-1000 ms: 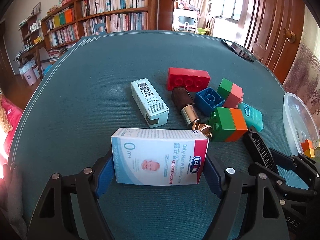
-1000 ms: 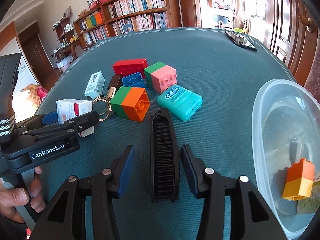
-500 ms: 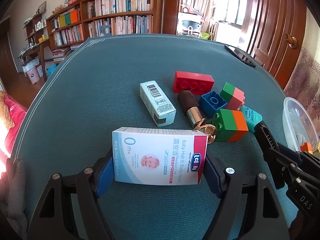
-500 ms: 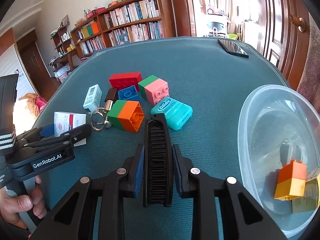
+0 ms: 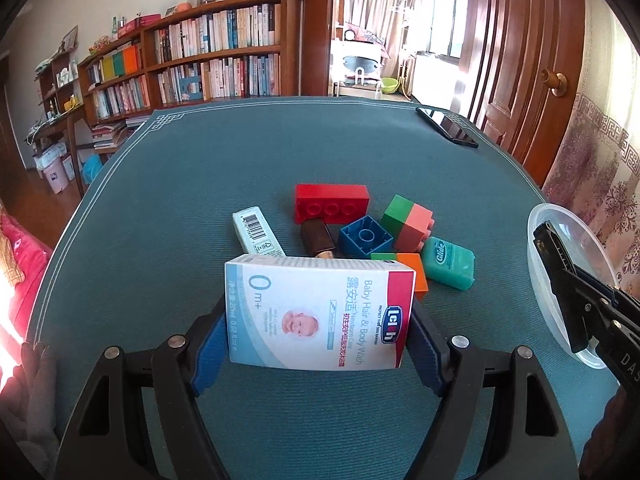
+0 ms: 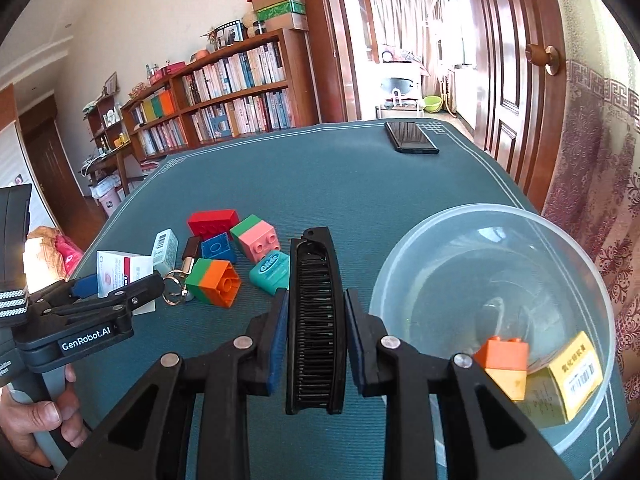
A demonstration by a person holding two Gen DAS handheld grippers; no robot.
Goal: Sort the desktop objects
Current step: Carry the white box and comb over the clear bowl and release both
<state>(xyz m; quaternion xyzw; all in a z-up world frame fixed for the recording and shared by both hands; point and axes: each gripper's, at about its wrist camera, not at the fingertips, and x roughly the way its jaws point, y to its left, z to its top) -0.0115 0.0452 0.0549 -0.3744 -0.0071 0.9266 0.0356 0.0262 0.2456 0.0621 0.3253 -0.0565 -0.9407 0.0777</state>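
My left gripper (image 5: 318, 332) is shut on a white, blue and red baby wash box (image 5: 304, 300) and holds it a little above the teal table mat (image 5: 200, 184). My right gripper (image 6: 316, 308) is shut on a black comb (image 6: 314, 264), which points away along the fingers and is lifted off the mat, just left of the clear plastic bowl (image 6: 500, 210). In the left wrist view the comb's tip (image 5: 548, 240) overlaps the bowl's rim (image 5: 568, 216). The right wrist view shows the left gripper (image 6: 120, 284) with the box (image 6: 120, 268) at the left.
A red brick (image 5: 331, 202), blue brick (image 5: 365, 240), green-pink brick (image 5: 408, 222), green-orange brick (image 5: 408, 264), teal floss box (image 5: 448, 262), barcoded white box (image 5: 256, 232) and brown keyring tube (image 5: 318, 236) cluster mid-mat. The bowl holds an orange-yellow brick (image 6: 504, 364) and yellow box (image 6: 572, 372). A phone (image 5: 446, 126) lies far right.
The right gripper's jaws closed onto the comb and raised it toward the bowl. The left gripper lifted the baby wash box off the mat.
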